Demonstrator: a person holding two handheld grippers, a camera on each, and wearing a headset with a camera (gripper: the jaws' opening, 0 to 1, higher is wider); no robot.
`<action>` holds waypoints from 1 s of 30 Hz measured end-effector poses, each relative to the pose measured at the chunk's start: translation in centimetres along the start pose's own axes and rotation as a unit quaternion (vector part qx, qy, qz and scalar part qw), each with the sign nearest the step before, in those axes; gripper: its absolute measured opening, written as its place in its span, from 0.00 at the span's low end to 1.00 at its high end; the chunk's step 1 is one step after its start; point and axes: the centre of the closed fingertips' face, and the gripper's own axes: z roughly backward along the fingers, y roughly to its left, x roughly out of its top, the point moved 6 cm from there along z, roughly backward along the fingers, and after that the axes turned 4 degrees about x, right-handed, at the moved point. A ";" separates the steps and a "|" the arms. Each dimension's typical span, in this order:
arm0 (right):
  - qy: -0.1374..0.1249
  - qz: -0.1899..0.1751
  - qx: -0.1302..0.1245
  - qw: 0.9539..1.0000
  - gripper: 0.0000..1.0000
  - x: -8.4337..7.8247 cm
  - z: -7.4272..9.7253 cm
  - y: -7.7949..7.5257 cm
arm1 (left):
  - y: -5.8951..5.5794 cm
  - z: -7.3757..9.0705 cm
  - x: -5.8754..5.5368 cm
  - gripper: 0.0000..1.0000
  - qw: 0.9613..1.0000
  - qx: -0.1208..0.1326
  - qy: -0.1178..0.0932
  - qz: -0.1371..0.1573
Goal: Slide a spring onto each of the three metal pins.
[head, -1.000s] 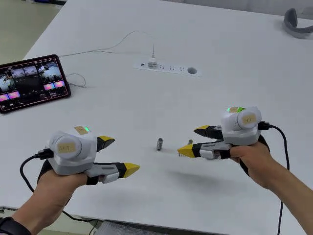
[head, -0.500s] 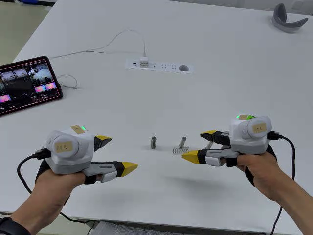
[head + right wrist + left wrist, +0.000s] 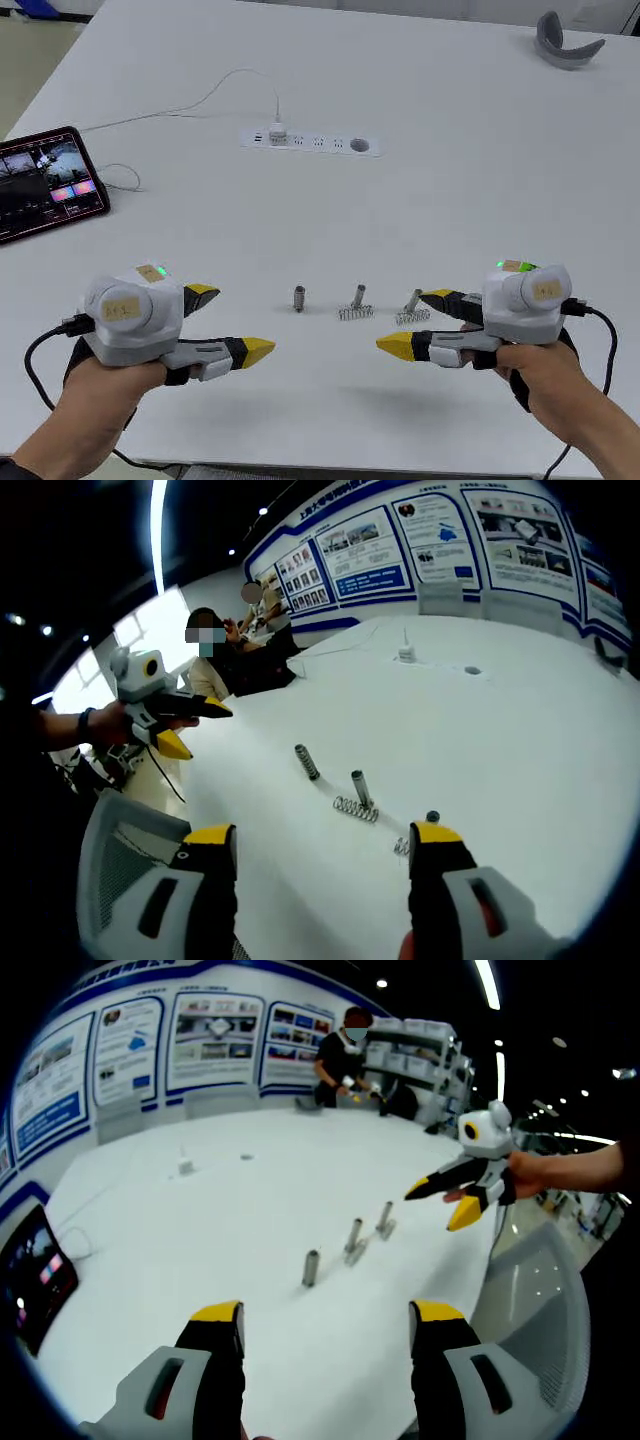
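Three short metal pins stand in a row on the white table: the left pin (image 3: 299, 298), the middle pin (image 3: 358, 295) and the right pin (image 3: 413, 300). The left pin (image 3: 306, 762) looks ribbed, as if a spring sits around it. One loose spring (image 3: 355, 313) lies at the foot of the middle pin, and another spring (image 3: 411, 317) lies by the right pin. My left gripper (image 3: 228, 320) is open, left of the row. My right gripper (image 3: 416, 320) is open with the right pin and its spring between its fingertips, touching neither.
A white power strip (image 3: 305, 141) with a plugged cable lies behind the pins. A tablet (image 3: 45, 185) sits at the left edge and a grey curved object (image 3: 565, 40) at the far right corner. People stand beyond the table (image 3: 345, 1055).
The head camera has tilted. My right gripper has drawn back to the right, uncovering the middle and right pins and the two loose springs. Both grippers stayed open.
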 end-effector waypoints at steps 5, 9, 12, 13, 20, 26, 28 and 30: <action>0.001 -0.006 -0.004 1.000 0.72 -0.8 0.5 0.0 | -0.2 -0.5 0.0 0.68 1.000 -0.005 0.003 -0.003; 0.000 -0.011 -0.006 1.000 0.72 -1.1 0.8 0.0 | -0.6 -0.9 0.3 0.68 1.000 -0.011 0.004 -0.007; 0.000 -0.012 -0.006 1.000 0.73 -1.2 1.0 0.0 | -1.0 -1.3 0.4 0.68 1.000 -0.015 0.006 -0.011; 0.000 -0.012 -0.006 1.000 0.74 -1.2 1.1 0.0 | -1.1 -1.4 0.4 0.68 1.000 -0.017 0.006 -0.014; -0.003 -0.015 -0.011 1.000 0.74 -1.6 1.5 -0.2 | -1.8 -2.2 0.8 0.68 0.999 -0.027 0.008 -0.023; -0.003 -0.019 -0.014 1.000 0.74 -1.8 1.8 -0.2 | -2.3 -2.7 0.9 0.69 0.999 -0.036 0.011 -0.030; -0.005 -0.021 -0.016 1.000 0.74 -1.9 1.9 -0.4 | -2.5 -2.9 0.9 0.69 0.999 -0.039 0.012 -0.033; -0.007 -0.023 -0.016 1.000 0.74 -1.9 2.0 -0.4 | -2.8 -3.0 1.0 0.69 0.998 -0.043 0.013 -0.036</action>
